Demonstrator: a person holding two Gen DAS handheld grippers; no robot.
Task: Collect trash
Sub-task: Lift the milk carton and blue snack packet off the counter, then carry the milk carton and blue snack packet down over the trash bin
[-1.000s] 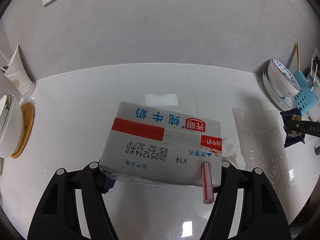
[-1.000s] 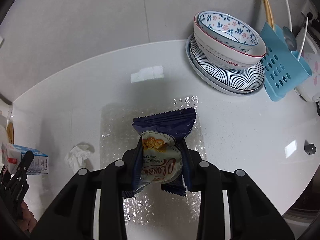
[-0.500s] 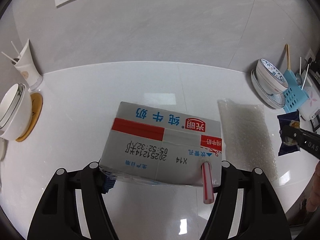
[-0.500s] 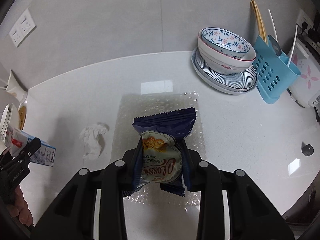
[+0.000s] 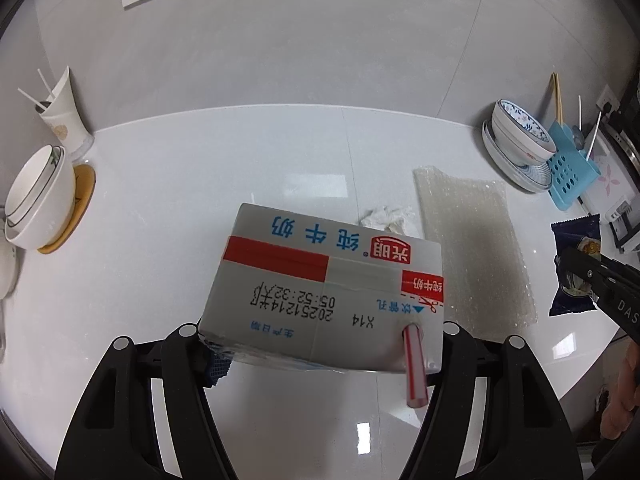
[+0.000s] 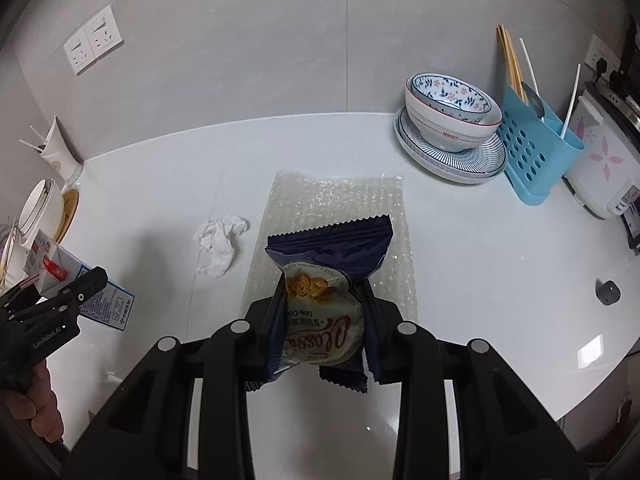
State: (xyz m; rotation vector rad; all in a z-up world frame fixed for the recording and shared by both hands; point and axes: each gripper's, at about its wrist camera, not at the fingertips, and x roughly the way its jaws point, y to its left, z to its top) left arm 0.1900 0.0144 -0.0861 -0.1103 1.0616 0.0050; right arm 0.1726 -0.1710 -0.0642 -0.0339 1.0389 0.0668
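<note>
Left gripper (image 5: 320,326) is grasping a milk carton (image 5: 324,292); right gripper (image 6: 322,326) is clenching a cookie packet (image 6: 324,300) above the counter (image 6: 460,248).

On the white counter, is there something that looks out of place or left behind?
Yes. A crumpled tissue lies loose on the counter, just left of a bubble wrap sheet spread flat there. Both look like trash not yet collected, unlike the neatly stacked bowls at the back right.
</note>
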